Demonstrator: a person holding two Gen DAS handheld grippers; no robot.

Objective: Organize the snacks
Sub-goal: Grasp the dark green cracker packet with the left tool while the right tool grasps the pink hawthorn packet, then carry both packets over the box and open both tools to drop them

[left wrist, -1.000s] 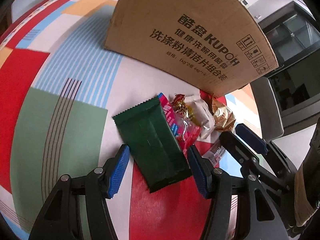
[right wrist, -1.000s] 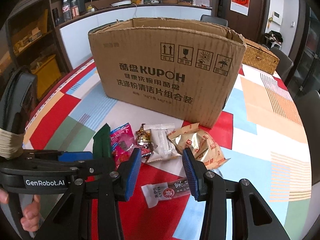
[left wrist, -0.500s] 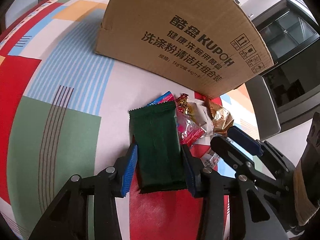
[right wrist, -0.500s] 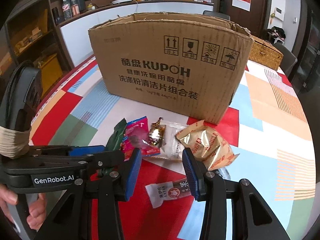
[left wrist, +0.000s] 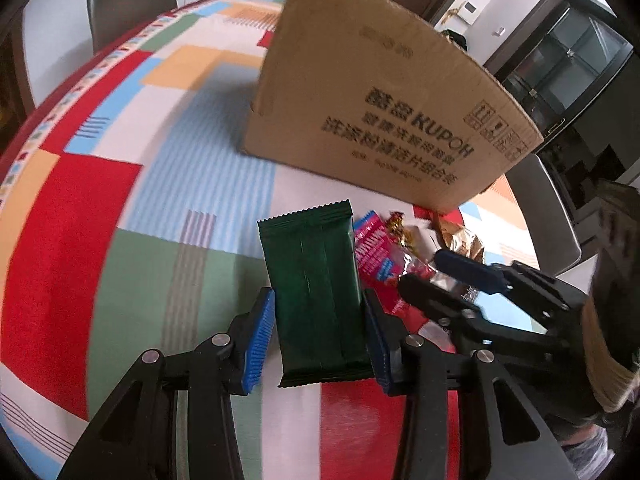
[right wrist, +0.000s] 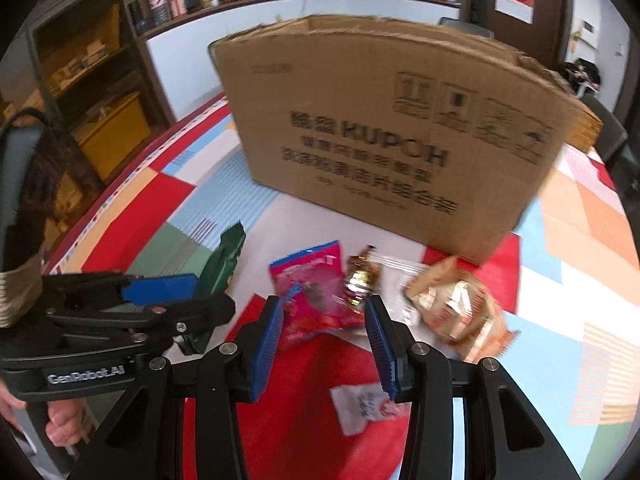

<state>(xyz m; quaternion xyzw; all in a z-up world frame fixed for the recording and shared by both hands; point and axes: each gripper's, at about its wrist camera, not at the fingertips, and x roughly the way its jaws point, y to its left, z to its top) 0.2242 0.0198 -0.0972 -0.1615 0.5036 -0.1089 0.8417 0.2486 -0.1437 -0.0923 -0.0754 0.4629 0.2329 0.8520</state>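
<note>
The left gripper [left wrist: 319, 334] has just closed its blue pads on the dark green snack packet [left wrist: 316, 292], whose near end they hide. The right gripper [right wrist: 325, 350] hangs part open, empty, over a pink packet [right wrist: 316, 292]. Only its view shows the white sachet [right wrist: 362, 406] at 6 o'clock. Gold wrappers [right wrist: 456, 308] blur at 2 o'clock; the cardboard box [right wrist: 400, 136] blocks the tablecloth [left wrist: 80, 240] at 12.

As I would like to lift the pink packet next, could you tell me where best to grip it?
Grip the pink packet across its near half, coming down from the near side with the right gripper: it lies fairly flat, and the gold sweet crowds its far right corner.
</note>
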